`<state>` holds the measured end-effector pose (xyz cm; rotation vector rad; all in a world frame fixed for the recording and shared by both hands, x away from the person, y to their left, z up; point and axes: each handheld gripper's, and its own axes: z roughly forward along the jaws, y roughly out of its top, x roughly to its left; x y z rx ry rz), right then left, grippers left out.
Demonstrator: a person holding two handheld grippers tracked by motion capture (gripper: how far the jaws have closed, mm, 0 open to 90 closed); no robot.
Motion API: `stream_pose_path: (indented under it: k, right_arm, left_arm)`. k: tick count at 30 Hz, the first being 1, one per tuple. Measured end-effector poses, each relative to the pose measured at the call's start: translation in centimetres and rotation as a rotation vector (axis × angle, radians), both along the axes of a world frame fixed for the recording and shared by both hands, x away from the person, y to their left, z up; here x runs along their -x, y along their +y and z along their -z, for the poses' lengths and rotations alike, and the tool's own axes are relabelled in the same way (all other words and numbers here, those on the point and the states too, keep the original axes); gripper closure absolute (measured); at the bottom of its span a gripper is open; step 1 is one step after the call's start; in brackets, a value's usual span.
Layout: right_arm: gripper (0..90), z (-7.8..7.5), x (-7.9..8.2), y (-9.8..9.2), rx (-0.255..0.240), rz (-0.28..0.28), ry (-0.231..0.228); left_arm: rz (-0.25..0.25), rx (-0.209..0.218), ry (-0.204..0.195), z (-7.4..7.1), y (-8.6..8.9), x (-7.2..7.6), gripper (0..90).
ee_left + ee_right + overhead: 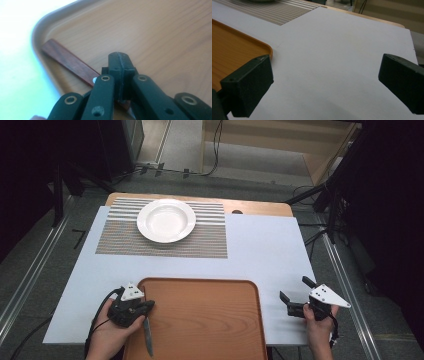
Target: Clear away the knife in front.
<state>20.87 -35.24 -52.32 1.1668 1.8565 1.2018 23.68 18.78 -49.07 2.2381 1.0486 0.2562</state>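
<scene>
A knife (148,337) lies lengthwise along the left side of the brown wooden tray (205,320). My left gripper (150,306) is over its upper end, held by a hand at the tray's left rim. In the left gripper view the jaws (121,62) are pressed together. The knife's reddish wooden handle (67,60) runs from the tray's corner in under them, so they look shut on the knife. My right gripper (296,289) rests on the white table right of the tray. Its jaws (324,82) stand wide apart with nothing between them.
A white plate (166,220) sits on a striped placemat (165,245) at the back of the white tabletop (270,250). The tray's rim (268,48) is close to the left of my right gripper. Cables and stands surround the table.
</scene>
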Motion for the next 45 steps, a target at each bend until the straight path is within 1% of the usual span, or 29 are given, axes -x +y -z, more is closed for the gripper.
stream_pose_path:
  k: [3,9,14,15,17,18,19,20,22,23,24,27,29,31,32,33,35,37,40,43,44,45]
  right_arm:
    - [0.0,0.0,0.0,0.0,0.001,0.001,0.002]
    - [0.0,0.0,0.0,0.0,0.002,0.001,0.002]
    - [0.0,0.0,0.0,0.0,0.001,0.001,0.002]
    - [0.0,0.0,0.0,0.0,0.001,0.001,0.002]
    - [0.0,0.0,0.0,0.0,0.001,0.001,0.002]
    - [0.0,0.0,0.0,0.0,0.001,0.000,0.001]
    - [0.0,0.0,0.0,0.0,0.001,-0.001,0.001]
    - [0.0,0.0,0.0,0.0,0.001,-0.001,0.001]
    - [0.0,0.0,0.0,0.0,0.000,0.000,0.003]
    - [0.0,0.0,0.0,0.0,0.001,-0.001,0.004]
    - [0.0,0.0,0.0,0.0,0.001,-0.001,0.002]
    - [0.0,0.0,0.0,0.0,0.000,-0.001,0.003]
    - [0.0,0.0,0.0,0.0,0.001,-0.001,0.003]
    - [0.0,0.0,0.0,0.0,0.000,-0.001,0.003]
    - [0.0,0.0,0.0,0.0,0.000,-0.002,0.002]
    - [0.0,0.0,0.0,0.0,-0.001,-0.001,0.003]
    - [0.0,0.0,0.0,0.0,0.001,-0.001,0.002]
    - [0.0,0.0,0.0,0.0,0.001,-0.001,0.003]
    - [0.0,0.0,0.0,0.0,0.000,-0.001,0.003]
    - [0.0,0.0,0.0,0.0,0.001,-0.001,0.003]
    - [0.0,0.0,0.0,0.0,0.001,-0.001,0.004]
    - [0.0,0.0,0.0,0.0,0.001,-0.002,0.002]
  left_arm:
    - [-0.016,-0.002,-0.002,0.0,0.5,-0.1,88.8]
    - [-0.025,-0.003,-0.001,0.0,1.0,-0.3,88.8]
    - [-0.026,0.011,0.016,-0.1,1.2,-0.4,88.5]
    - [-0.022,0.021,0.017,-0.1,1.2,-0.4,86.5]
    - [-0.016,0.039,0.003,-0.1,1.1,-0.4,78.8]
    - [-0.006,0.041,-0.009,-0.1,1.1,-0.3,74.7]
    - [0.010,0.051,-0.021,-0.2,1.1,-0.2,70.8]
    - [0.026,0.074,-0.029,-0.3,1.1,-0.2,66.7]
    - [0.043,0.102,-0.039,-0.4,1.1,-0.2,60.4]
    - [0.049,0.115,-0.051,-0.5,1.0,-0.1,55.6]
    - [0.046,0.118,-0.063,-0.6,1.0,0.0,49.0]
    - [0.043,0.157,-0.101,-1.0,1.1,0.1,35.6]
    - [0.044,0.175,-0.119,-1.2,1.2,0.2,24.7]
    - [0.040,0.194,-0.144,-1.4,1.5,0.2,17.0]
    - [0.037,0.205,-0.150,-1.5,1.7,0.2,11.8]
    - [0.037,0.226,-0.160,-1.6,1.9,0.2,10.0]
    - [0.042,0.253,-0.169,-1.8,2.4,0.2,4.4]
    - [0.043,0.271,-0.182,-1.9,2.7,0.2,0.6]
    - [0.029,0.273,-0.210,-2.0,3.2,0.2,0.6]
    - [0.035,0.272,-0.232,-2.2,3.6,0.3,0.0]
    - [0.033,0.272,-0.246,-2.3,3.7,0.3,0.0]
    - [0.030,0.279,-0.252,-2.4,3.9,0.3,0.0]
